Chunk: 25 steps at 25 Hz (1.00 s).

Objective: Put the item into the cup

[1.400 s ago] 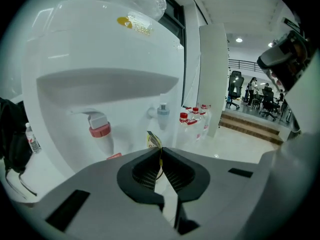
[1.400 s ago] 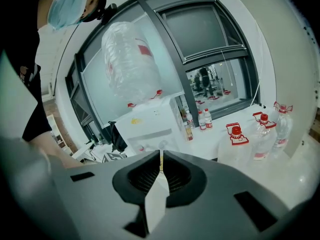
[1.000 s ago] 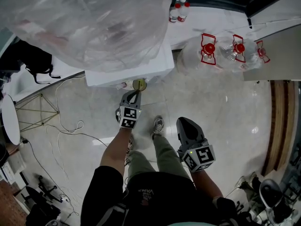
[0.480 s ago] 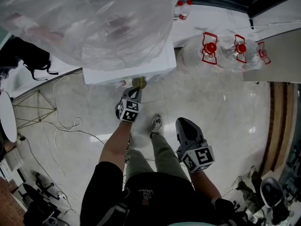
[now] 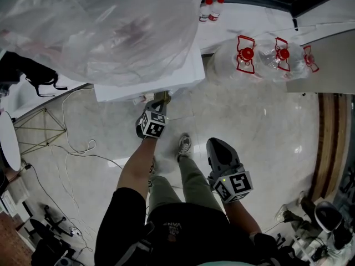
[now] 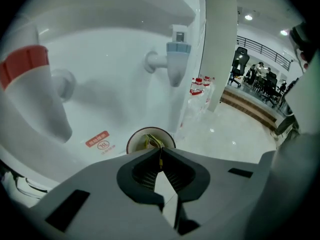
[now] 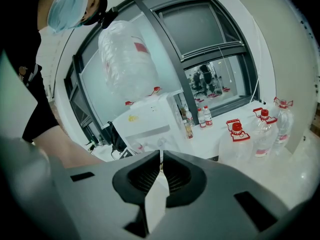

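Note:
A paper cup (image 5: 161,97) with a brown rim is held at the front of a white water dispenser (image 5: 145,80). My left gripper (image 5: 157,107) is shut on its near rim. In the left gripper view the cup (image 6: 150,139) shows just past the shut jaws of the left gripper (image 6: 160,152), with something yellowish inside it. A red tap (image 6: 29,79) is to its left and a blue tap (image 6: 177,59) above right. My right gripper (image 5: 217,147) hangs lower at the right, shut on nothing; the right gripper view shows this right gripper (image 7: 161,156) facing the dispenser from afar.
A big clear water bottle (image 5: 100,21) tops the dispenser. Large jugs with red caps (image 5: 246,57) stand on the floor at the right, small bottles (image 5: 211,8) on a ledge behind. Cables (image 5: 77,148) and a wire stand (image 5: 39,129) lie at the left. The person's shoe (image 5: 184,146) is below.
My left gripper has carried the cup forward, so it now sits partly under the dispenser's front edge. The right gripper has stayed where it was.

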Available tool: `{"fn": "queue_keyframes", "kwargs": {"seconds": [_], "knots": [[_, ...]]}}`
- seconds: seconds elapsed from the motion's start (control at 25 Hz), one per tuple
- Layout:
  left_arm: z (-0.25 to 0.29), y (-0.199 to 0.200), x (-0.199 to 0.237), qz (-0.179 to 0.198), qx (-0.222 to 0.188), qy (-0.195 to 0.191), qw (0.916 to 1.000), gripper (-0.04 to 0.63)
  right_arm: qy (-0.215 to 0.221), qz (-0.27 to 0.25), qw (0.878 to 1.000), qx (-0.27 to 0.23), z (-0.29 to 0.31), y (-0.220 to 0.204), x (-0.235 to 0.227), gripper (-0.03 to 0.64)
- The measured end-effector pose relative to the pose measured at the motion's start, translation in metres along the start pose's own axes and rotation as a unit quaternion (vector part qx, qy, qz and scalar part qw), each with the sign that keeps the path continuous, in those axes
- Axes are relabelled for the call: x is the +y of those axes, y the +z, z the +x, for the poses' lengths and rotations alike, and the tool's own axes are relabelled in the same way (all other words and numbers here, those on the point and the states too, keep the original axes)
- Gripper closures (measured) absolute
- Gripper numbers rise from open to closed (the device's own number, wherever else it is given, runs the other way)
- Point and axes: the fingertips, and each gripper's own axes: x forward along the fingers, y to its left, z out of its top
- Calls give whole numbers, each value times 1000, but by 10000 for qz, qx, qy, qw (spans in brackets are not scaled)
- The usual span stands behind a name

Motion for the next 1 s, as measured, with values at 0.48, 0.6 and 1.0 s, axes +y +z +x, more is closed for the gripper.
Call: {"fn": "queue_keyframes", "kwargs": {"seconds": [0.48,0.6,1.0], "knots": [[-9,6,-3,-83,-532,-63,9985,566,-8,86,9999,-92,-4,2,4,569],[-16,10,-3,-77,-692,-77,9975,566,3,73,9999,-104,-5,1,9,569],[-68,22,-15,-86,-1102,-312,9934,568,-47,112,9996,-241,-7,12,33,569]]}}
